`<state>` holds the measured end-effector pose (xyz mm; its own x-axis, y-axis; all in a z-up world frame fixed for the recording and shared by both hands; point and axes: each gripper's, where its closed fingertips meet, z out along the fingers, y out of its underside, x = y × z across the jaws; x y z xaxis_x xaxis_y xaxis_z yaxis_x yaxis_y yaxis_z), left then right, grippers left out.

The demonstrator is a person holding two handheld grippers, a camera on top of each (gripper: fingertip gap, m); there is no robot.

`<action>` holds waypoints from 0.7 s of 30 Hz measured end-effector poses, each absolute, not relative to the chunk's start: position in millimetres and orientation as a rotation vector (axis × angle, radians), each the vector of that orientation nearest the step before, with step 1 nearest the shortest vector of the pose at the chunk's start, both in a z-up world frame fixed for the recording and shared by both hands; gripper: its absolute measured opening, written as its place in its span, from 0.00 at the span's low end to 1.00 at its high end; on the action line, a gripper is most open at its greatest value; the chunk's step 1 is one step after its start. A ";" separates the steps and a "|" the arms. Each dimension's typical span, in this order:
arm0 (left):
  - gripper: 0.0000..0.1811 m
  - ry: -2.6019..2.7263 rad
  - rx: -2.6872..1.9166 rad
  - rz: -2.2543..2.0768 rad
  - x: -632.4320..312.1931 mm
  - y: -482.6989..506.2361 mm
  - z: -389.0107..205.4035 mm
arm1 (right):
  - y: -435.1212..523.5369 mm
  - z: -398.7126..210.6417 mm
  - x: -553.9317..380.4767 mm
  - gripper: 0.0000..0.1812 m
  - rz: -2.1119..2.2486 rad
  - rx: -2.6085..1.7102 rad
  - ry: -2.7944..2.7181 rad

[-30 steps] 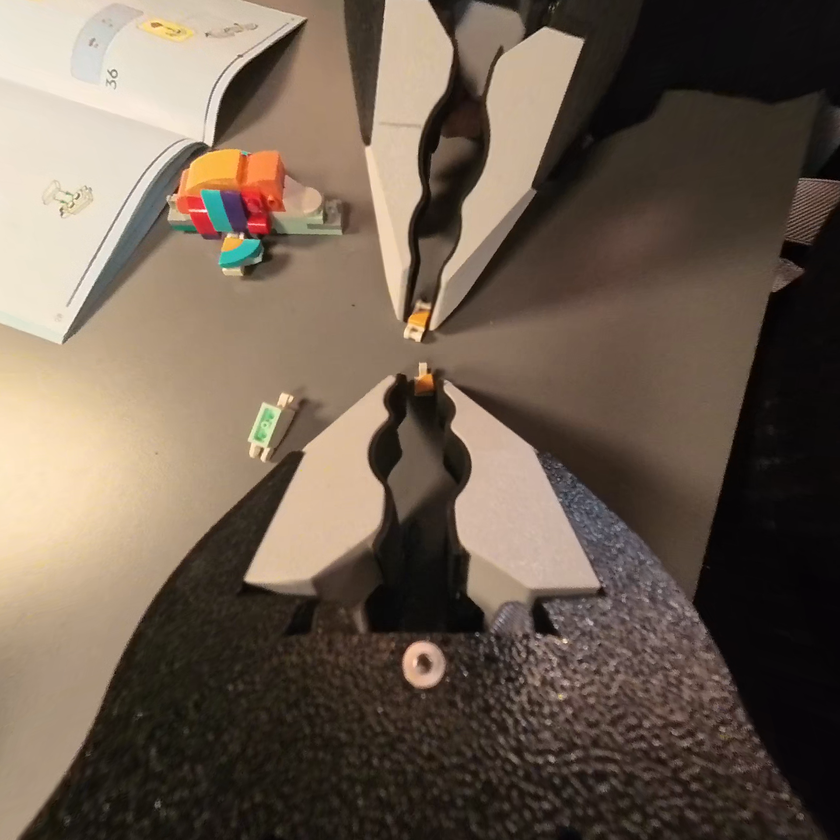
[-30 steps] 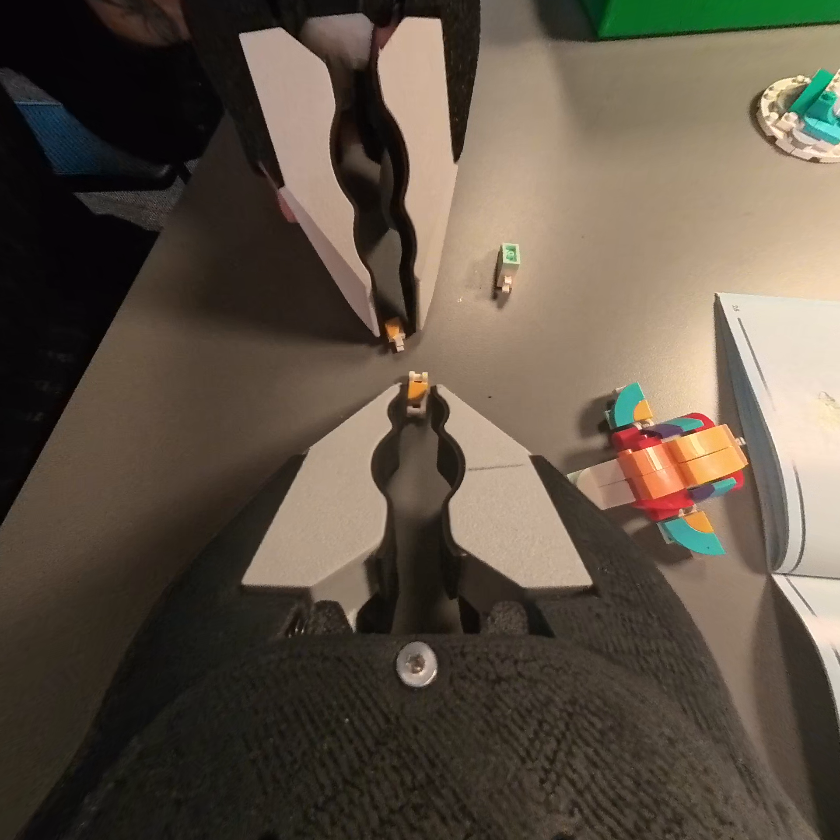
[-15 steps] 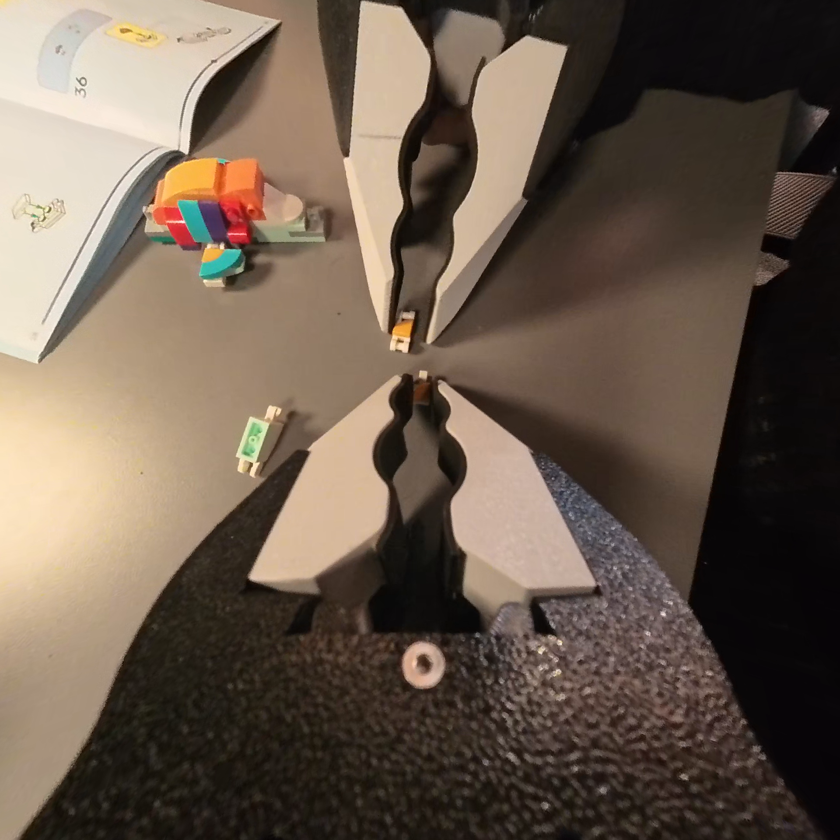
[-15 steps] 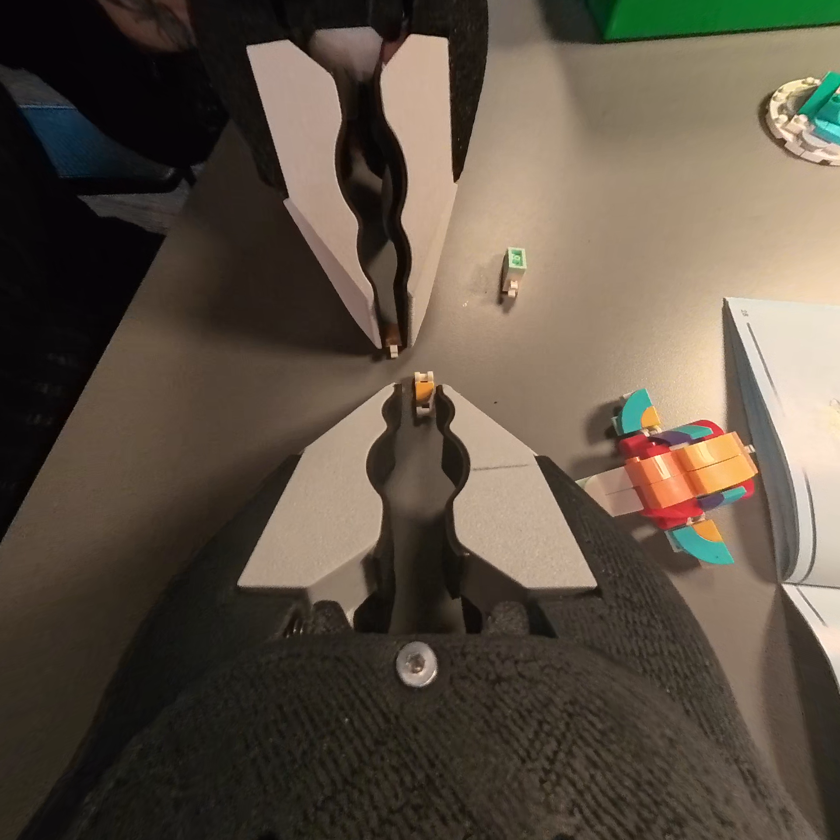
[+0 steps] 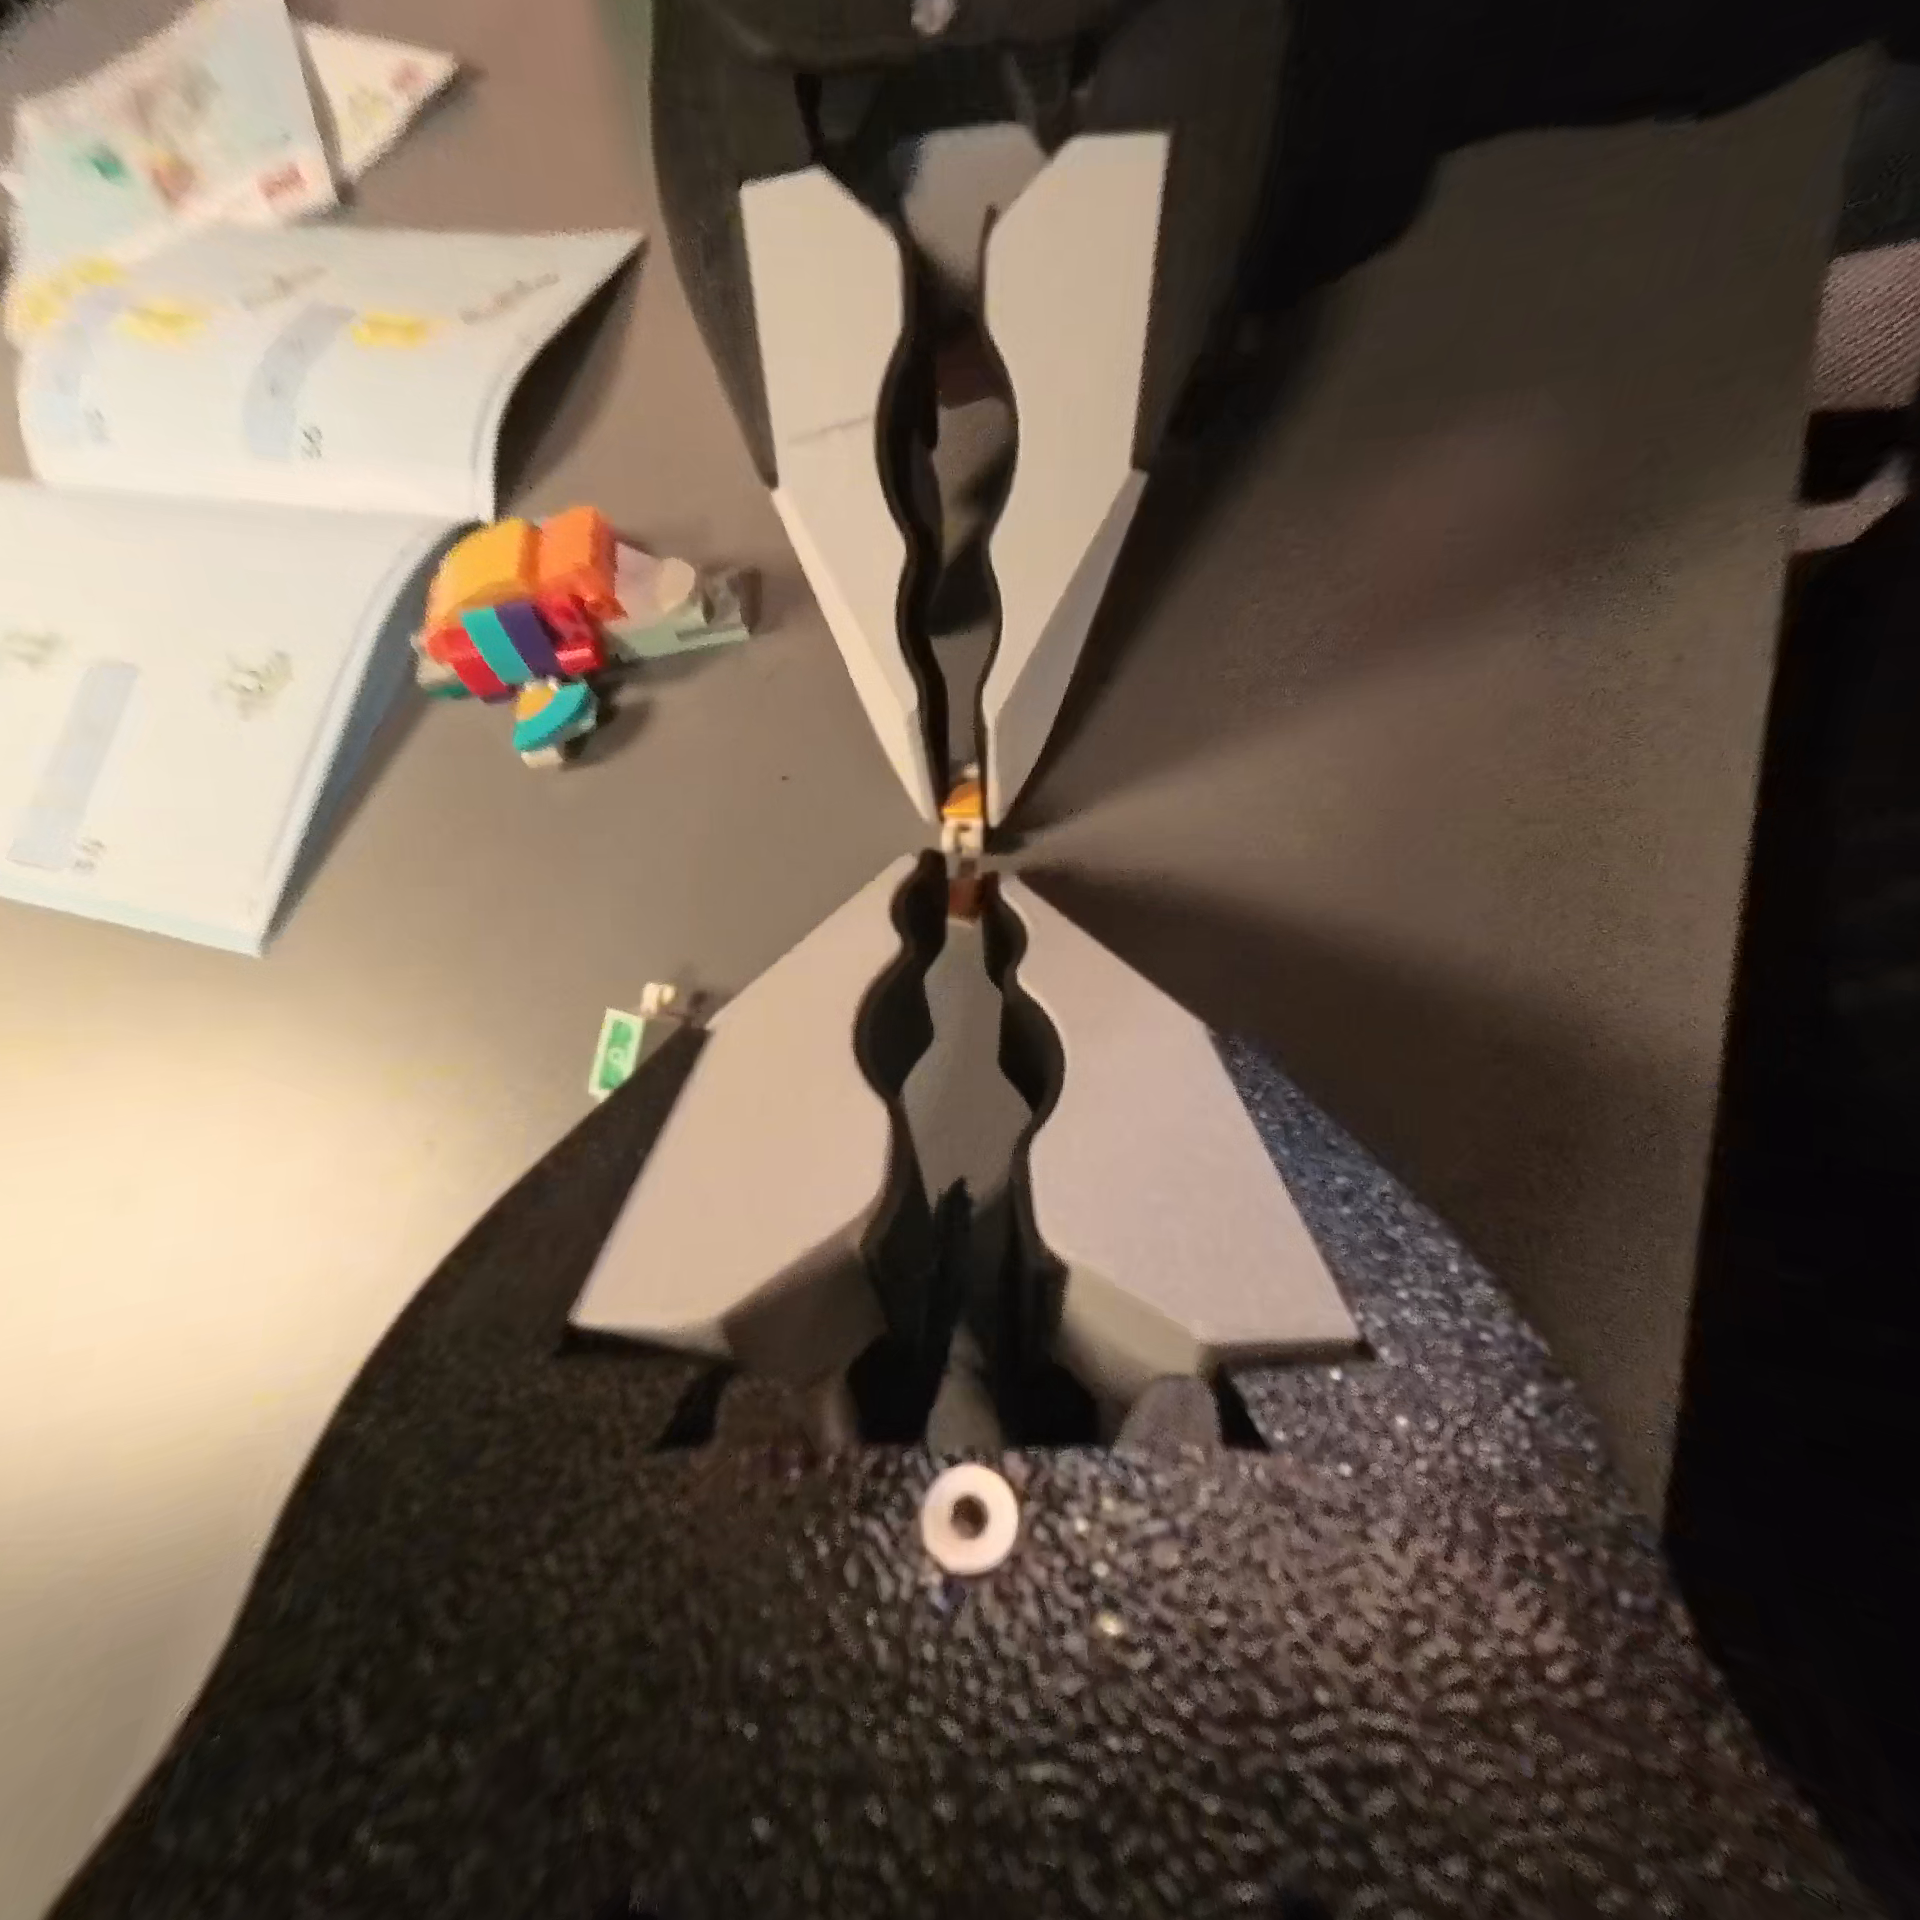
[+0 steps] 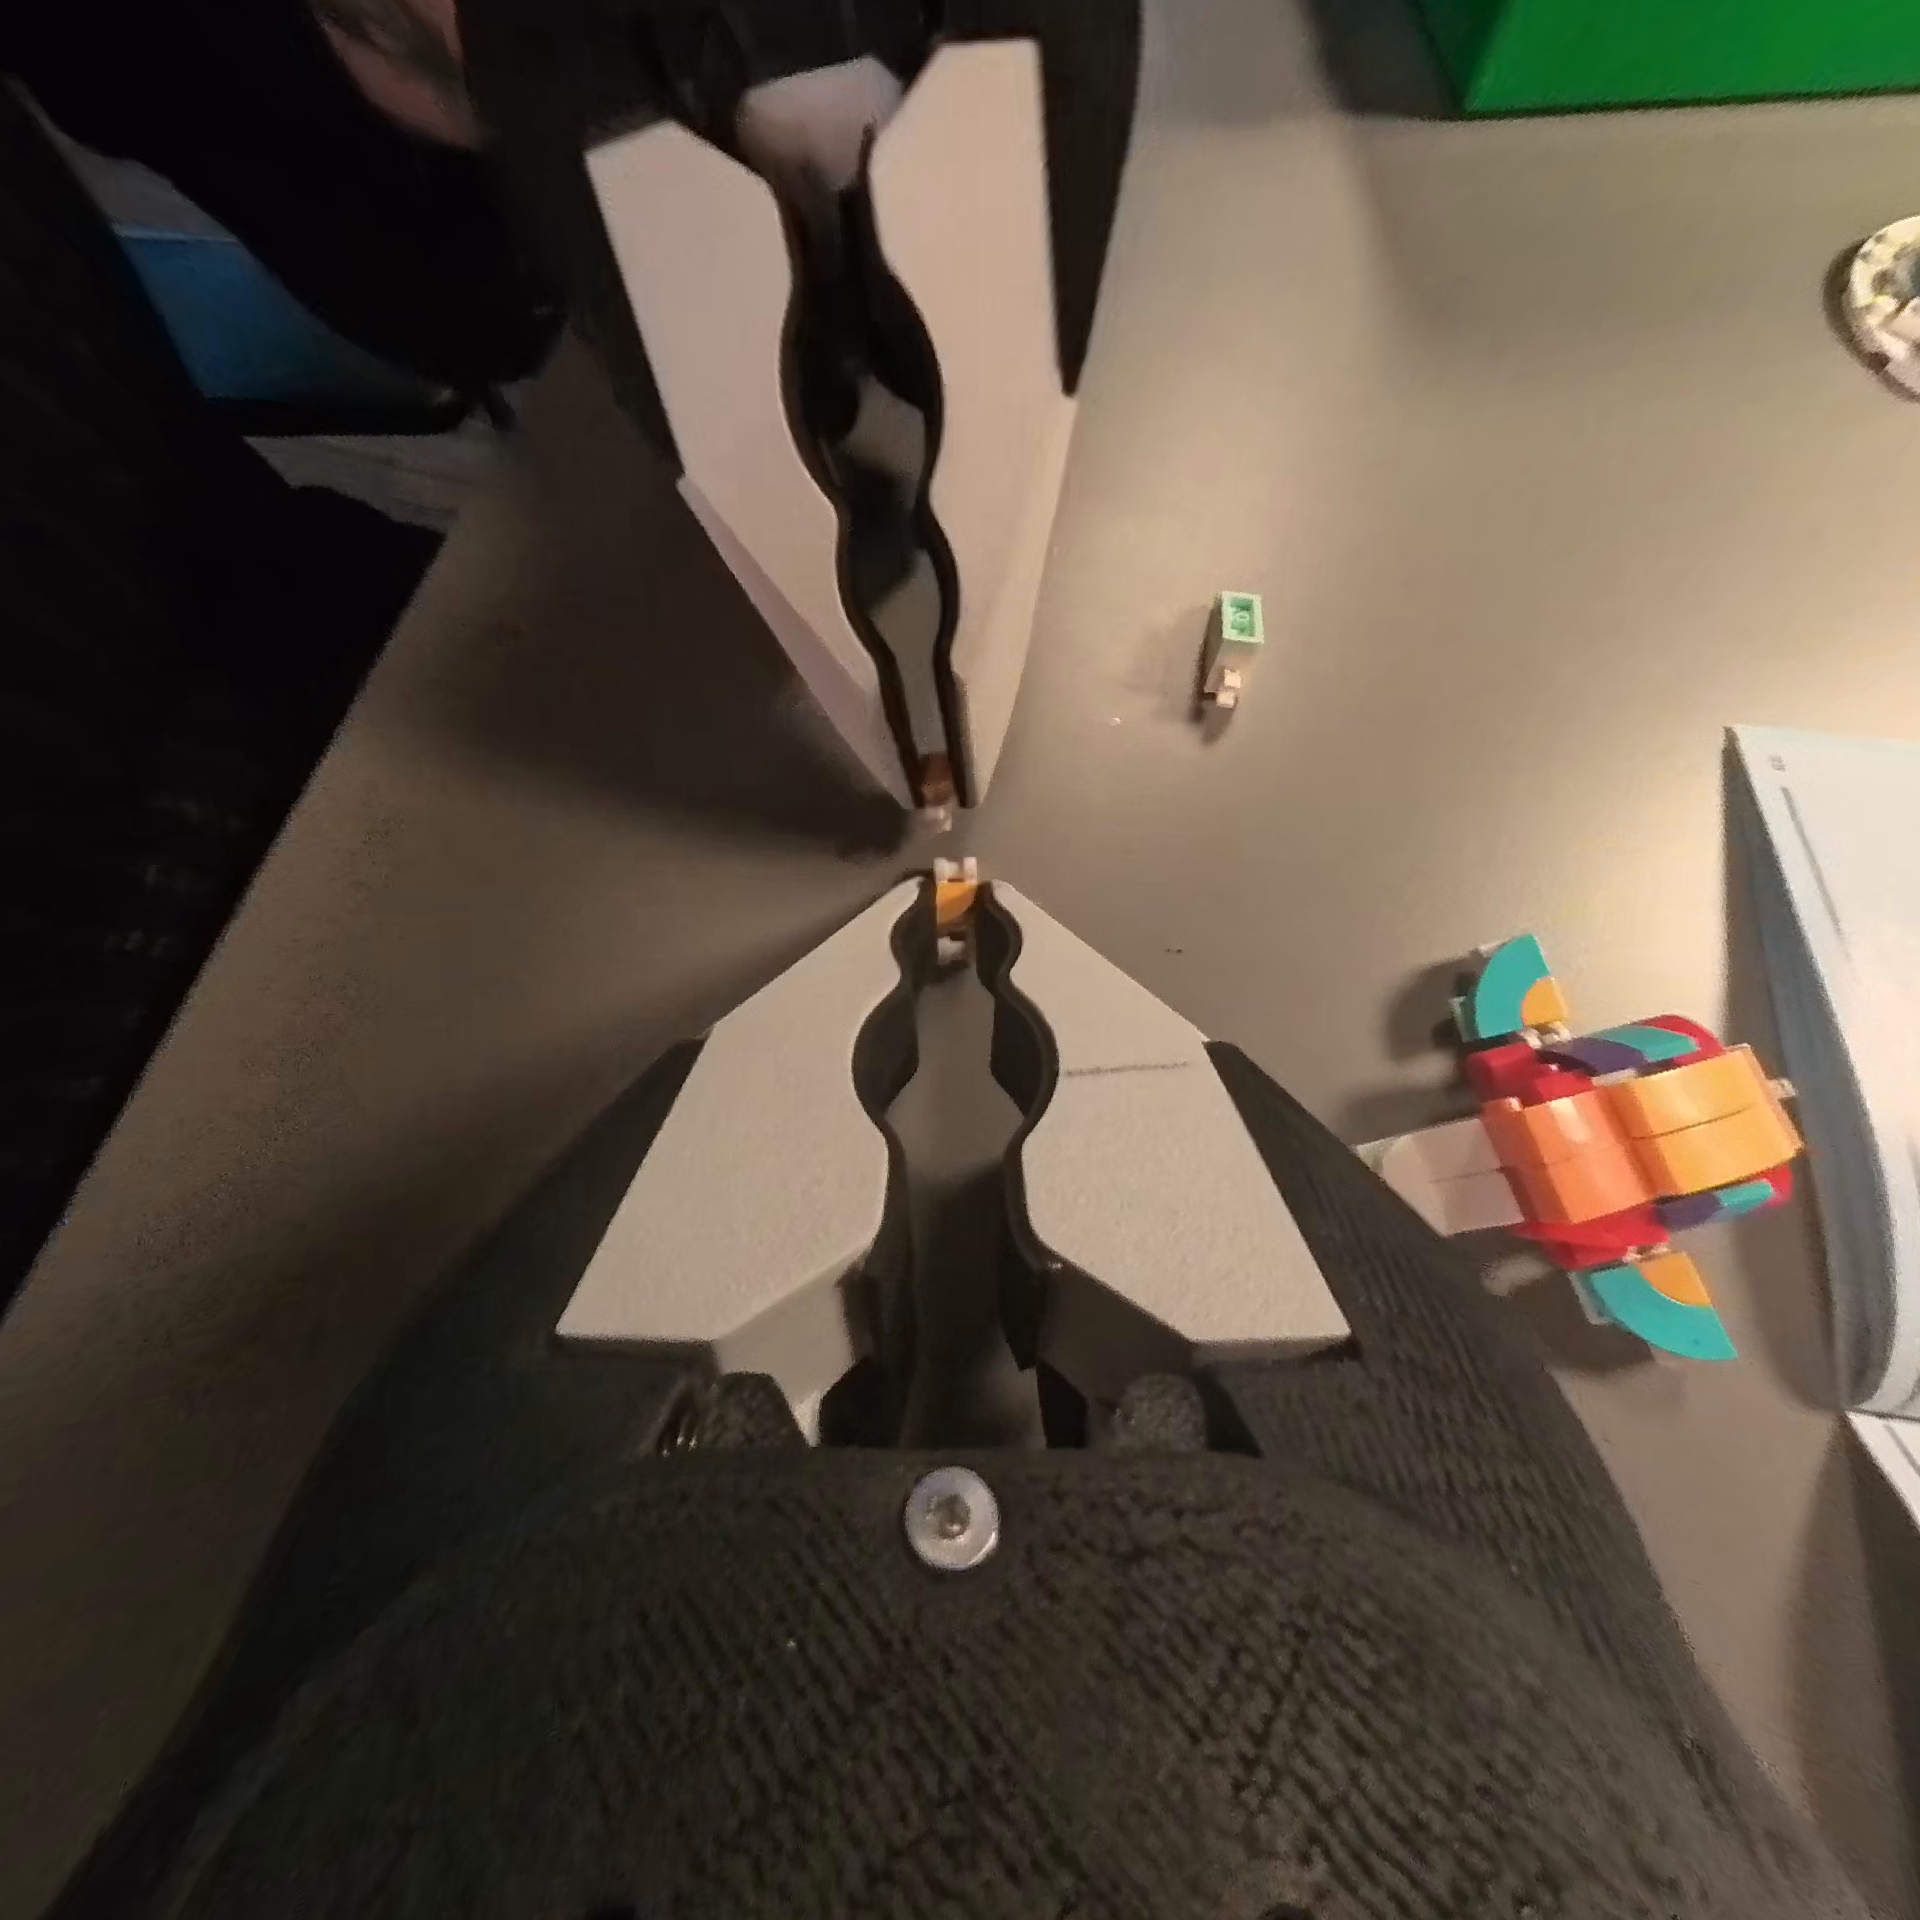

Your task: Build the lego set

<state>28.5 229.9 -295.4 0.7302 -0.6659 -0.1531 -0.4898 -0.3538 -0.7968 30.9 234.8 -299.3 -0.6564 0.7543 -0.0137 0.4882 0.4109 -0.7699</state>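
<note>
My left gripper is shut on a small orange piece. My right gripper is shut on a small orange piece with a white clip end. The two grippers face each other tip to tip just above the grey table. The right gripper comes in from the top of the left wrist view with its piece. The left gripper comes in from the top of the right wrist view. The two pieces are end to end, almost touching. A colourful part-built model lies on the table.
An open instruction booklet lies beside the model. A small green piece with a white clip lies loose on the table. A green box and a round white build are farther off. The table edge runs close by. My two grippers' fingertips are within a few centimetres of each other. From either gripper's tips it is about 25 cm to the round white build.
The two grippers have closed the gap between them, so the held pieces now nearly meet. Both stay shut on their pieces. The views are blurred by motion.
</note>
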 end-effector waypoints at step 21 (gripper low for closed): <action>0.01 1.008 -2.284 -0.298 21.8 235.4 -287.0 | 248.8 -293.7 33.8 0.03 1.047 -1.048 -2.240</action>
